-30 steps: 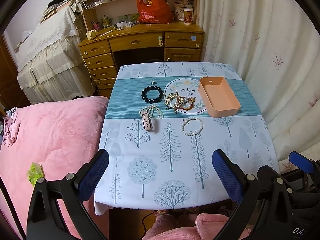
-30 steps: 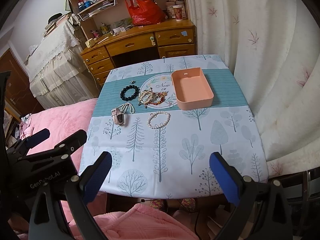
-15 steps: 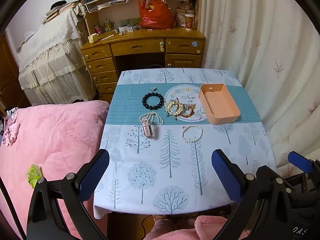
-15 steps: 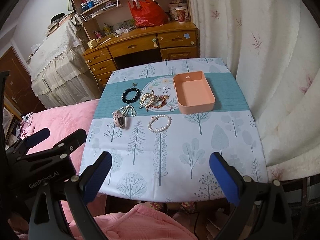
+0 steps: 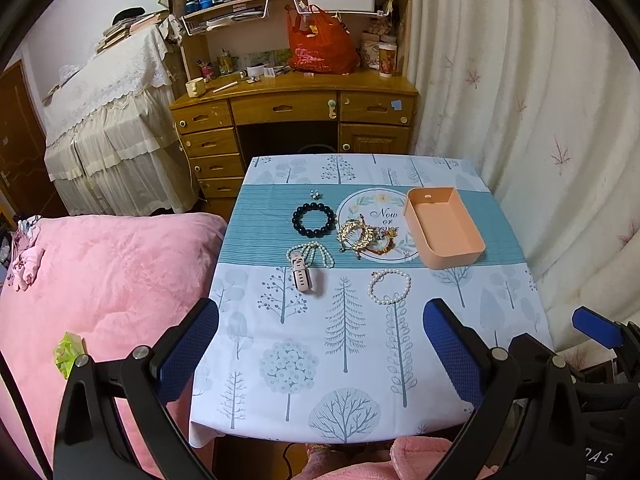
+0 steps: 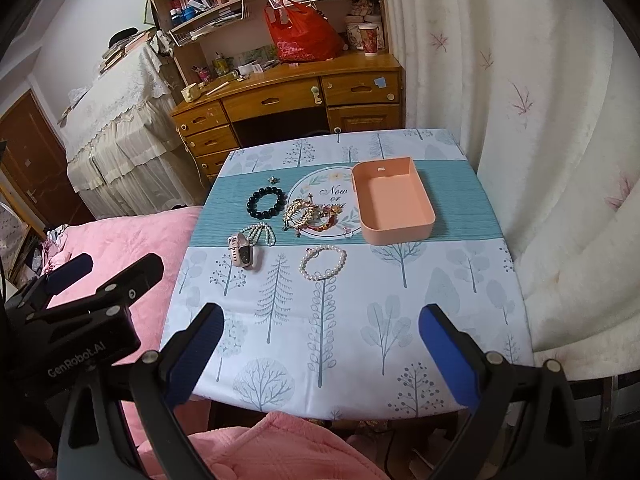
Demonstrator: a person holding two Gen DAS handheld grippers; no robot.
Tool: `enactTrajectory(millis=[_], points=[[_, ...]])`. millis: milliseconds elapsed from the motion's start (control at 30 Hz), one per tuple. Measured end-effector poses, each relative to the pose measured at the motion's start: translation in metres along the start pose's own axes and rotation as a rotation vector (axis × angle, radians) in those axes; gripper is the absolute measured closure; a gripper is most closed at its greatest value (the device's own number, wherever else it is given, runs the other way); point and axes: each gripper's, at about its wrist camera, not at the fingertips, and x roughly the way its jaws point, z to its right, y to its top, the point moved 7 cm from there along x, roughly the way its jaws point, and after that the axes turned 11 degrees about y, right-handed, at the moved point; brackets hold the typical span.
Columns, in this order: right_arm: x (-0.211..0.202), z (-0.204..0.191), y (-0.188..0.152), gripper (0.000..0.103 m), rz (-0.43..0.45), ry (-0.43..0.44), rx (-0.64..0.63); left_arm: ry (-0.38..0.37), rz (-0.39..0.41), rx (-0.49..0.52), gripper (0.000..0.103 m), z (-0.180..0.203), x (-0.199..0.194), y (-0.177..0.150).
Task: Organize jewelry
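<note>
Jewelry on table [image 5: 280, 380], teal band: black bead bracelet [image 5: 313, 220]; gold-and-red tangle [image 5: 366, 237], pieces indistinct; pearl strands [image 5: 314, 253] touching pink watch [image 5: 302, 276]; pearl bracelet [image 5: 389, 286] nearer. Peach tray [image 5: 444, 228] just right, holding nothing. Left gripper [image 5: 320, 354] and right gripper [image 6: 318, 350]: fingers apart, unloaded, above near edge.

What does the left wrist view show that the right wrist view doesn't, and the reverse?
Only the left wrist view shows a green wrapper on the pink blanket. Only the right wrist view shows the left claw from outside, with its GenRobot.AI label. Both share the tablecloth with the empty peach tray, black bead bracelet, white pearl bracelet, pink smartwatch and gold jewelry pile. Each view shows its own claw open and empty.
</note>
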Motion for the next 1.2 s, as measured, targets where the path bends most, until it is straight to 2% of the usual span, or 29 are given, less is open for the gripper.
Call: enactTrajectory(millis=[367, 567, 667, 700, 767, 833, 900, 1067, 1133, 1200], points=[[0.007, -0.011, 0.003, 0.004, 0.005, 0.01, -0.015, 0.004, -0.028, 0.013, 0.002, -0.011, 0.01, 0.003], [0.021, -0.032, 0.003, 0.005, -0.01, 0.058, -0.03, 0.05, -0.09, 0.037, 0.002, -0.038, 0.027, -0.004], [0.021, -0.041, 0.012, 0.005, 0.051, 0.06, -0.04, 0.026, -0.125, 0.035, 0.002, -0.057, 0.038, -0.011], [0.022, -0.043, 0.014, 0.005, 0.081, 0.037, -0.06, 0.02, -0.143, 0.017, 0.002, -0.065, 0.043, -0.014], [0.026, -0.045, 0.016, 0.005, 0.12, -0.067, -0.113, 0.031, -0.209, -0.004, 0.002, -0.078, 0.059, -0.024], [0.035, -0.047, 0.013, 0.005, 0.112, -0.15, -0.164, 0.037, -0.273, -0.004, 0.002, -0.089, 0.076, -0.035], [0.042, -0.051, 0.007, 0.005, 0.113, -0.185, -0.234, 0.041, -0.299, 0.008, 0.002, -0.096, 0.09, -0.043], [0.077, -0.047, -0.012, 0.005, 0.039, -0.213, -0.389, 0.009, -0.296, 0.063, 0.002, -0.09, 0.117, -0.043], [0.092, -0.045, -0.02, 0.006, 0.005, -0.189, -0.427, -0.02, -0.293, 0.076, 0.002, -0.079, 0.129, -0.036], [0.107, -0.046, -0.025, 0.012, -0.013, -0.141, -0.461, -0.068, -0.315, 0.068, 0.002, -0.065, 0.14, -0.028]])
